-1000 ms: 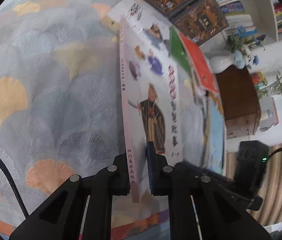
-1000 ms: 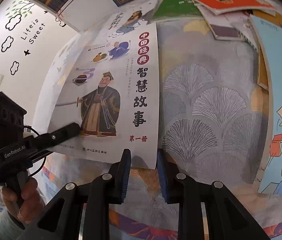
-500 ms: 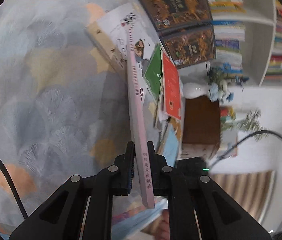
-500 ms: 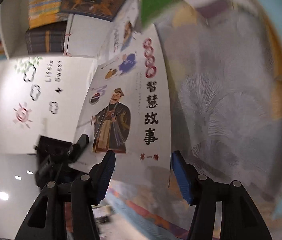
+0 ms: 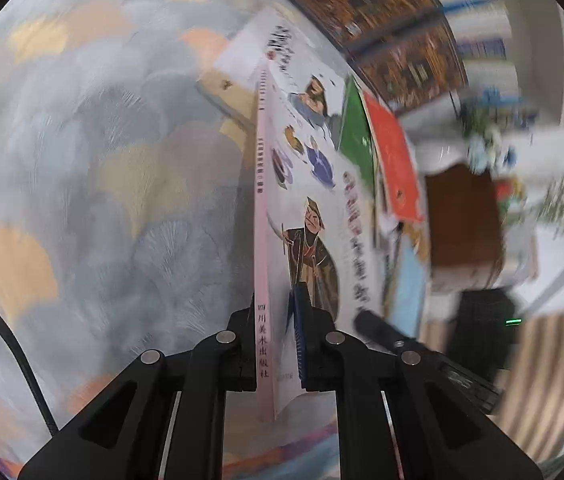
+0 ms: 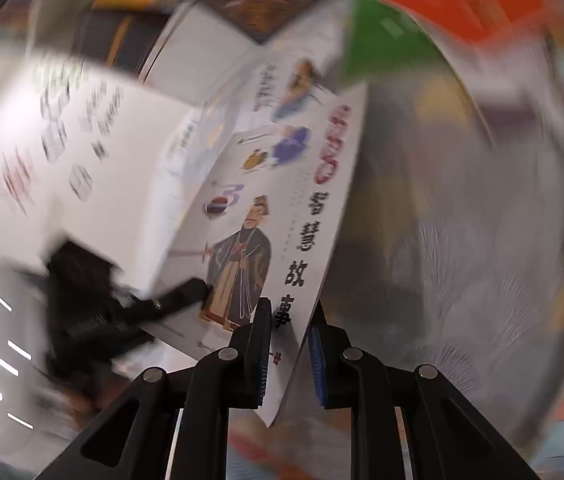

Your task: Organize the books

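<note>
Gripping now: both hand-held grippers are clamped on one white picture book, each at a lower corner.
Left hand-held gripper: jaws pressed together on the book's spine end; the pink spine with printed characters runs up between the pads.
Right hand-held gripper: jaws have just been closing and now pinch the book's open-edge corner, cover against the left pad, back against the right pad.
Picture book: raised on edge above the patterned cloth, cover facing the right side of the left wrist view; the cover shows a robed figure with a sword, smaller drawings above, and a column of large characters.
Patterned cloth: grey, with fan shapes in orange, yellow and pale blue; it covers the surface under the book.
Green book: lying flat beyond the held book, just beside the red one.
Red book: lying flat, partly over other thin books.
Dark ornate books: two, side by side at the far edge of the cloth.
Bookshelf: white, well behind, blurred.
Brown cabinet: beside the cloth's edge, with blurred plants on top.
Sharpness: both views are motion-blurred, the right wrist view more so.
</note>
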